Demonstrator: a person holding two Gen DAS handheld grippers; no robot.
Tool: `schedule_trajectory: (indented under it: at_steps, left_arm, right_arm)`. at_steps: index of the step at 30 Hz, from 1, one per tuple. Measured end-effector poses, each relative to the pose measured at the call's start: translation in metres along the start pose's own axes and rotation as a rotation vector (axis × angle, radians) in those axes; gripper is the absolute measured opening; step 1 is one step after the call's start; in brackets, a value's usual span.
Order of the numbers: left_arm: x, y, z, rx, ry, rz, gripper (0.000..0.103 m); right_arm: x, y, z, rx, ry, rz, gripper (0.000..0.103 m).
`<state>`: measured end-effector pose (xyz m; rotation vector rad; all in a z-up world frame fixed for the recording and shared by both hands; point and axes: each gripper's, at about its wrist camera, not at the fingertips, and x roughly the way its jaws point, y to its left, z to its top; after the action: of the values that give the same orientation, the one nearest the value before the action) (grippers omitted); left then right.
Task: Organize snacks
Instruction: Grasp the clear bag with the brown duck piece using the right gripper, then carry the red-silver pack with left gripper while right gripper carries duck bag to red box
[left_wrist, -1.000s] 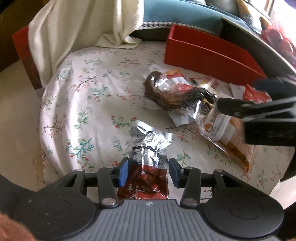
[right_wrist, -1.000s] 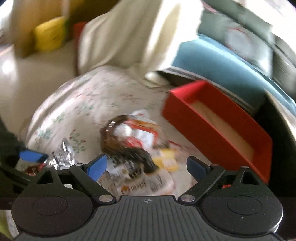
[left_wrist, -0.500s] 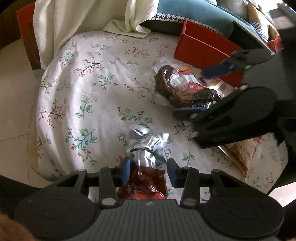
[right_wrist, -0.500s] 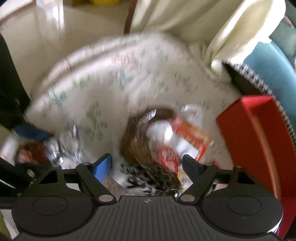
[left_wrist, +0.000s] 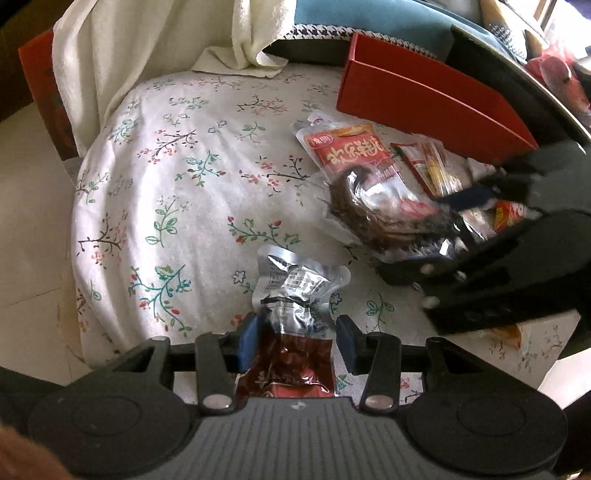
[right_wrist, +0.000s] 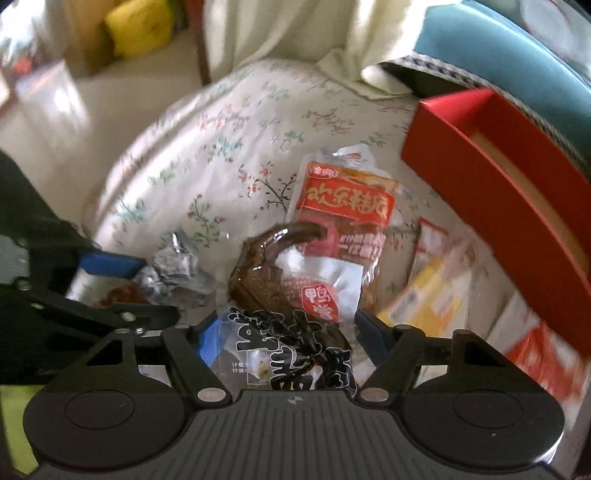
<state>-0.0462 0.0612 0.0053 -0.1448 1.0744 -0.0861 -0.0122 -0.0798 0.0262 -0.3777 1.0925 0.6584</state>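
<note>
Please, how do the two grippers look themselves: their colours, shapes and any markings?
The left gripper and the right gripper look alike: a grey ribbed body with a small round emblem, black linkage arms with silver rivets, two round black discs, and blue pads on the fingertips. No cables or sleeves are visible.

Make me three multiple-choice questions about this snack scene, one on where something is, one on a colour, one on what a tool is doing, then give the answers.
1. Where is the red box?
A. on the floral cloth beyond the snack pile
B. on the floor
C. between the left tool's fingers

2. What colour is the label band on the orange snack pouch?
A. green
B. red
C. blue

3. What lies between the fingers of the right tool?
A. nothing
B. a towel
C. the clear pack of dark meat

Answers: 1 A, it sits on the cloth behind the packets. 2 B, a red band with pale lettering. 3 C, the pack runs between both pads.
</note>
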Motion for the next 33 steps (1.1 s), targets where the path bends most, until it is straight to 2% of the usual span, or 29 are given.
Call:
schedule_trajectory:
  at_steps: [6,13,16,18,24,33]
  left_arm:
    - [-0.001,-0.003,-0.003,0.021,-0.016,0.014,0.038]
    - [-0.004,-0.002,-0.001,-0.017,-0.033,0.021,0.034]
    - [-0.004,-0.003,-0.001,-0.021,-0.032,0.025,0.034]
    - [-0.004,-0.003,0.0,-0.029,-0.03,0.022,0.034]
    - [-0.011,0.002,0.004,-0.068,-0.047,0.005,0.031]
    - [-0.023,-0.003,0.015,-0.091,-0.084,-0.045,0.028]
  right_arm:
    - [-0.005,-0.014,-0.029,0.106,-0.026,0.007,0.078]
    - [-0.031,-0.059,-0.034,0.371,-0.13,0.156,0.078]
    - [-0.034,-0.067,-0.032,0.443,-0.155,0.248,0.078]
    - [-0.032,-0.069,-0.031,0.466,-0.157,0.275,0.078]
    - [-0.039,-0.079,-0.032,0.528,-0.204,0.317,0.078]
    - [-0.05,-0.096,-0.032,0.588,-0.276,0.306,0.078]
